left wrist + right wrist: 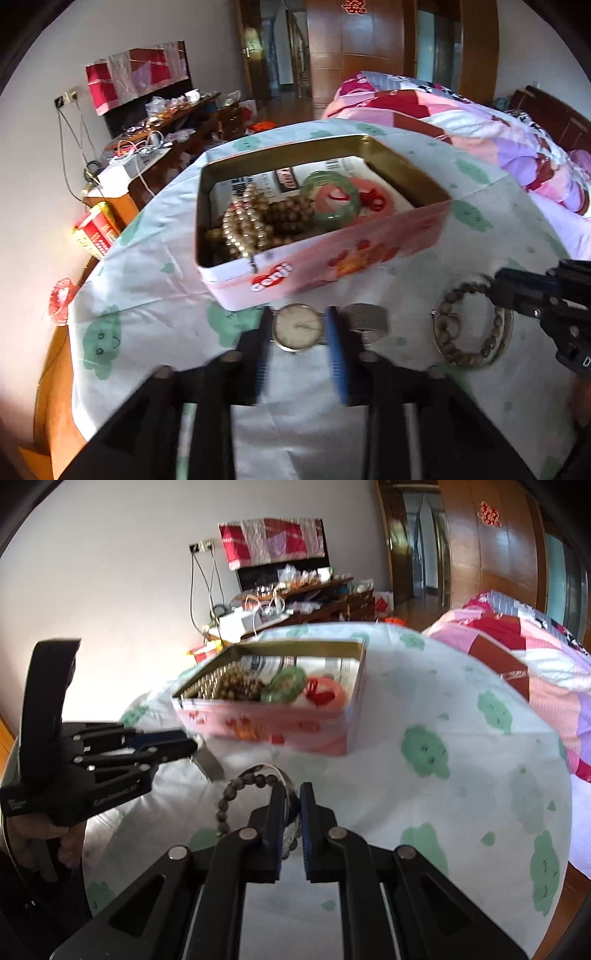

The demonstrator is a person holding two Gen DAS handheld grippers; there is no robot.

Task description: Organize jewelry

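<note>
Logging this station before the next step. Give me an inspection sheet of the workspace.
Surface: table under a white cloth printed with green shapes.
Job's things: open pink tin holding pearl beads, brown beads and a green bangle; a watch and a dark bead bracelet with a metal bangle lie on the cloth in front of it.
Clutter: nothing seen on the cloth.
Grippers: left claw straddles the watch face, grip not certain; right claw is closed on the bead bracelet.
Cables: wires hang from a wall socket behind.
Surroundings: cluttered wooden sideboard, bed with patchwork quilt, wooden doors.
</note>
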